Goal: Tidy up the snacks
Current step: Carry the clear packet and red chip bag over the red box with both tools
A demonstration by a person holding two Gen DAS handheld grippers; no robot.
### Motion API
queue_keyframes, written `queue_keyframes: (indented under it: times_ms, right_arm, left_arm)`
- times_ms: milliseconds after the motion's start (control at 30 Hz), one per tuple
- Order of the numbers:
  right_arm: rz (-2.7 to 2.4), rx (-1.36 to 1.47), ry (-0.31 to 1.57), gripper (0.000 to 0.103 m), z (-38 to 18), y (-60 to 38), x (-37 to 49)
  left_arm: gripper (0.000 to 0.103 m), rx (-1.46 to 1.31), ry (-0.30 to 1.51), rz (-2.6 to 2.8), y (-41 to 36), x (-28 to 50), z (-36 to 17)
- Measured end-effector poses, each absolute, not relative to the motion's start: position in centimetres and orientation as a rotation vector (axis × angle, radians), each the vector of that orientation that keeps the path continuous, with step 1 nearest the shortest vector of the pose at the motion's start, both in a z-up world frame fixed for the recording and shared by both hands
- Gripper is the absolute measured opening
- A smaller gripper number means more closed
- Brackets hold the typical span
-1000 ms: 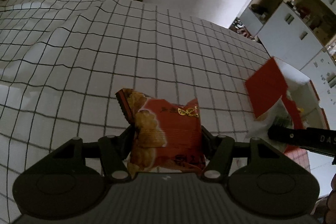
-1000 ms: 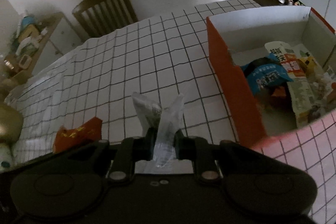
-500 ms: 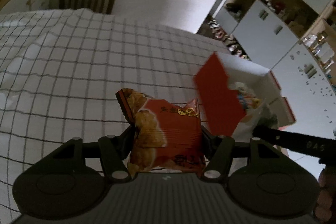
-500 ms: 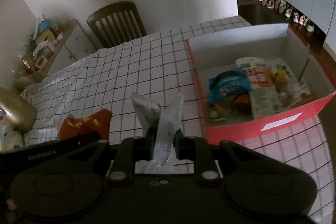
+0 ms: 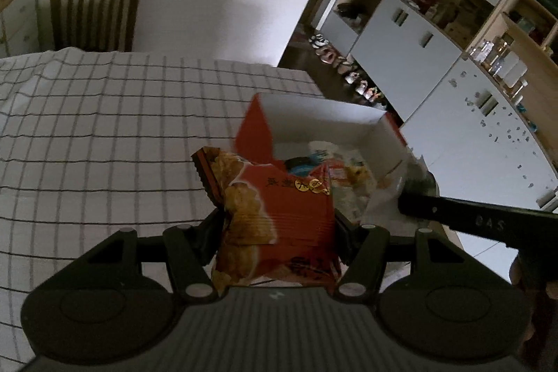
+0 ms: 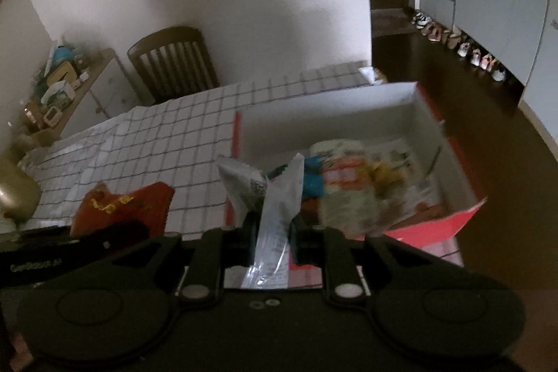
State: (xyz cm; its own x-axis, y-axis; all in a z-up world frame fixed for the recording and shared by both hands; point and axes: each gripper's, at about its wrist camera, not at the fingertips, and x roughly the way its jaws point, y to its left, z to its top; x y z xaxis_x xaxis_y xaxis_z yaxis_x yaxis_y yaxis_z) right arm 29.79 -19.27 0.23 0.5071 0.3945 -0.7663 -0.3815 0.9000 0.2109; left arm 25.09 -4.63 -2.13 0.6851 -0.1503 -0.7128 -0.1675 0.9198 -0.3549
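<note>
Left: your hand-held gripper (image 5: 277, 225) grips the red packet (image 5: 275, 218).
Right: your hand-held gripper (image 6: 272, 232) pinches a clear packet (image 6: 270, 208) over the box (image 6: 450, 225).

A red snack packet (image 5: 279, 218) printed with golden crackers stands upright, crumpled. At its 1 o'clock an open red box (image 5: 253, 131) (white inside) holds mixed packets. A silvery-clear wrapper (image 6: 272, 211) stands pinched upright.
</note>
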Motion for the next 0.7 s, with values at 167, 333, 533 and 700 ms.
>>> queue_keyframes:
  times_ms: [167, 333, 533, 700]
  right_arm:
    - [0.447, 0.003, 0.891, 0.016, 0.9, -22.0, 31.8]
    - [0.422, -0.018, 0.86, 0.016, 1.1, -24.5, 34.3]
    - [0.4, -0.05, 0.862, 0.016, 0.4, -26.3, 37.7]
    - [0.38, -0.078, 0.867, 0.016, -0.4, -26.7, 40.5]
  left_arm:
    - [0.063, -0.39, 0.809, 0.005, -7.9, 27.3, -1.6]
    - [0.063, -0.367, 0.816, -0.005, -10.4, 30.0, -1.6]
    - [0.063, -0.348, 0.851, 0.005, -12.6, 33.7, -2.7]
    - [0.063, -0.33, 0.874, 0.014, -14.1, 36.2, -4.1]
